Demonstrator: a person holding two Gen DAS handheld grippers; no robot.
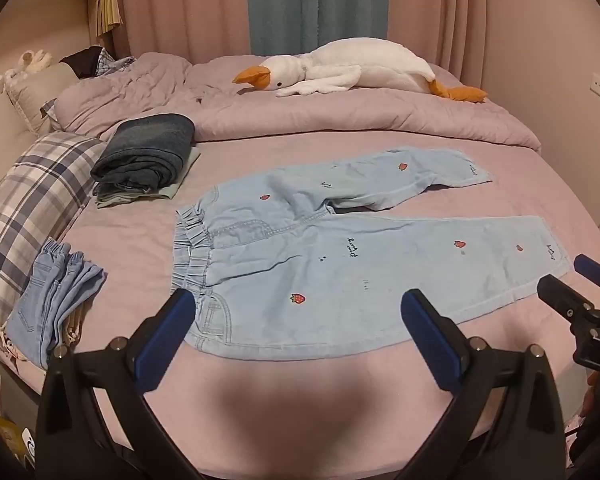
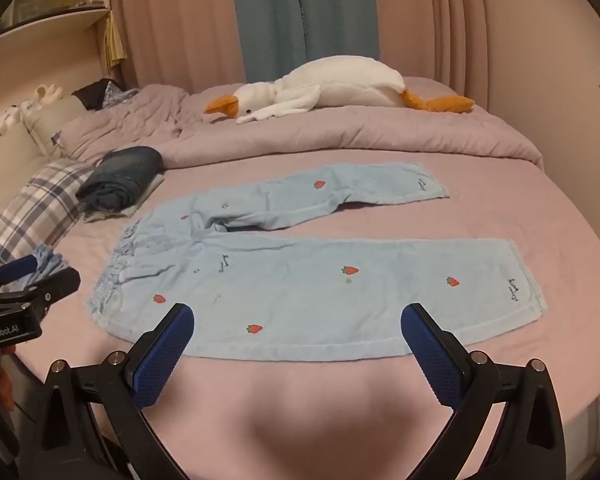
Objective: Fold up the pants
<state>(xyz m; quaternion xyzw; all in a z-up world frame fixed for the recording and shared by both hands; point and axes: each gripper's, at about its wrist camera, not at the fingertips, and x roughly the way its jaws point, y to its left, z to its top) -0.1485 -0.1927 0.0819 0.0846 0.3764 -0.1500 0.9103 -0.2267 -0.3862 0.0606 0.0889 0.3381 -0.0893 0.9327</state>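
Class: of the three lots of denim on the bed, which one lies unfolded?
The light blue strawberry pants, spread flat mid-bed; the dark jeans and pale jeans are folded.

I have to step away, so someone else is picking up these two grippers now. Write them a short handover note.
Left gripper: open, empty, poised over the waistband end of the light blue pants.
Right gripper: open, empty, near the hem end of the near leg.
Pants: spread on the pink bed, waistband to the left, legs apart, far leg creased.
Done: dark folded jeans sit stacked by the plaid pillow; lighter jeans lie at the left edge.
Left: no fold started on these pants.
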